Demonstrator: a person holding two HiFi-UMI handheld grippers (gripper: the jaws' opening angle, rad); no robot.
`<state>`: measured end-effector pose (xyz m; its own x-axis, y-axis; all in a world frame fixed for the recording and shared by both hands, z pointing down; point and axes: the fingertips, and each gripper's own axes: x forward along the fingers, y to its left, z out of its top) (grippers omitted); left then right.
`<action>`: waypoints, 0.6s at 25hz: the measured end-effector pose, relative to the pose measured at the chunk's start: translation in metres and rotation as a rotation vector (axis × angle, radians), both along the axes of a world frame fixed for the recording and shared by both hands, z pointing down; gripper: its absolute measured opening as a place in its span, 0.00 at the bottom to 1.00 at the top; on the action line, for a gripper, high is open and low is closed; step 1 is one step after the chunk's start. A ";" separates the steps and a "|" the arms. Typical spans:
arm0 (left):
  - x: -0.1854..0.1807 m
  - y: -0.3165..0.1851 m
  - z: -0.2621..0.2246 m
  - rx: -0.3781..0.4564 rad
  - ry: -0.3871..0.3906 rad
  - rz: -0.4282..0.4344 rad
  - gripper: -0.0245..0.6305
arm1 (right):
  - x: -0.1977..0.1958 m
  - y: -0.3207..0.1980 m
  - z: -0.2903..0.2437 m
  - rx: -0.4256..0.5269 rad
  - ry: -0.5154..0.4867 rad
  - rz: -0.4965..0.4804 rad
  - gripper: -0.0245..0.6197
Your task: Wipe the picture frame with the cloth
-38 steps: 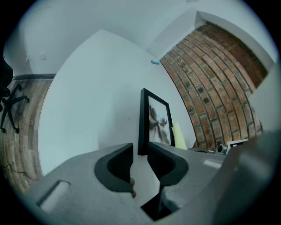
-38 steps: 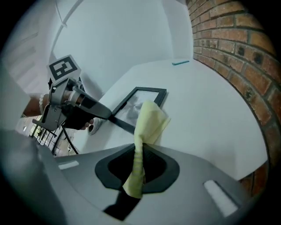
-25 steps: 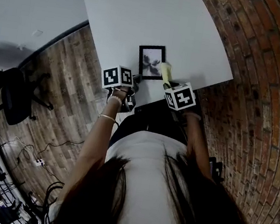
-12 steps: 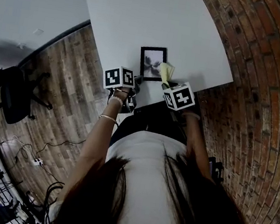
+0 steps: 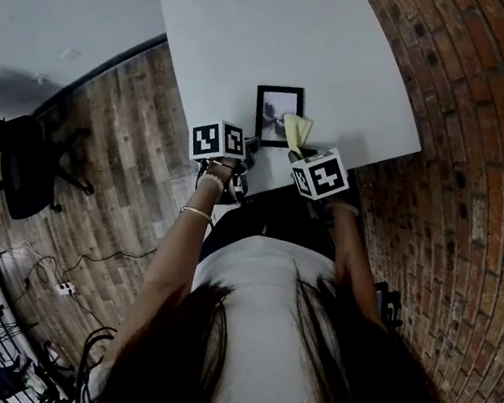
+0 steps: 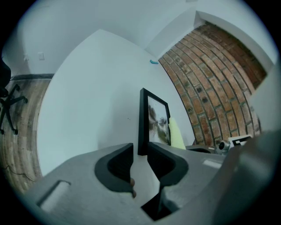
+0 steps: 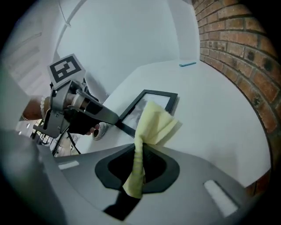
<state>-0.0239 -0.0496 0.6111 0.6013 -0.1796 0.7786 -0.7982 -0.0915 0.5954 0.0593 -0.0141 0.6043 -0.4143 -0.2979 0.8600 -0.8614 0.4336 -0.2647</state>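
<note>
Yellow cloth (image 7: 154, 124) pinched in the right gripper (image 7: 141, 154), left gripper (image 6: 140, 150) clamping the black picture frame (image 6: 143, 116) by its edge — a hard wipe could twist it loose

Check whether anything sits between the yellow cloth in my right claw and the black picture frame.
Nothing visible does. The yellow cloth in the right claw overlaps the black picture frame; the left claw clamps the frame's near edge, clear of the cloth.
</note>
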 end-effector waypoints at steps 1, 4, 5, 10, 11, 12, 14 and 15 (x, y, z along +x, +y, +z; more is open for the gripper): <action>0.000 0.000 0.000 0.000 0.000 0.000 0.20 | -0.001 -0.001 0.000 0.001 -0.001 -0.003 0.09; 0.001 0.000 0.002 -0.001 0.000 -0.001 0.20 | -0.002 -0.002 0.002 0.000 -0.004 -0.010 0.09; 0.001 0.000 0.002 -0.001 0.000 -0.001 0.20 | -0.002 -0.002 0.003 -0.002 -0.005 -0.011 0.09; -0.001 -0.001 0.001 -0.001 0.003 -0.004 0.20 | -0.007 -0.003 0.001 -0.009 -0.011 -0.025 0.09; -0.001 -0.001 0.001 -0.002 0.004 -0.005 0.20 | -0.008 -0.003 0.000 -0.009 -0.012 -0.028 0.09; -0.001 -0.001 0.001 -0.003 0.004 -0.005 0.20 | -0.009 -0.003 0.001 -0.010 -0.013 -0.030 0.09; -0.001 0.000 0.001 -0.003 0.004 -0.006 0.20 | -0.010 -0.002 0.002 -0.014 -0.019 -0.034 0.09; 0.000 0.000 0.001 -0.002 0.004 -0.007 0.20 | -0.011 -0.003 0.002 -0.014 -0.021 -0.037 0.09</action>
<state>-0.0242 -0.0500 0.6121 0.6036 -0.1819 0.7763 -0.7962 -0.0852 0.5991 0.0479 -0.0167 0.6063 -0.4427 -0.2698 0.8551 -0.8389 0.4613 -0.2887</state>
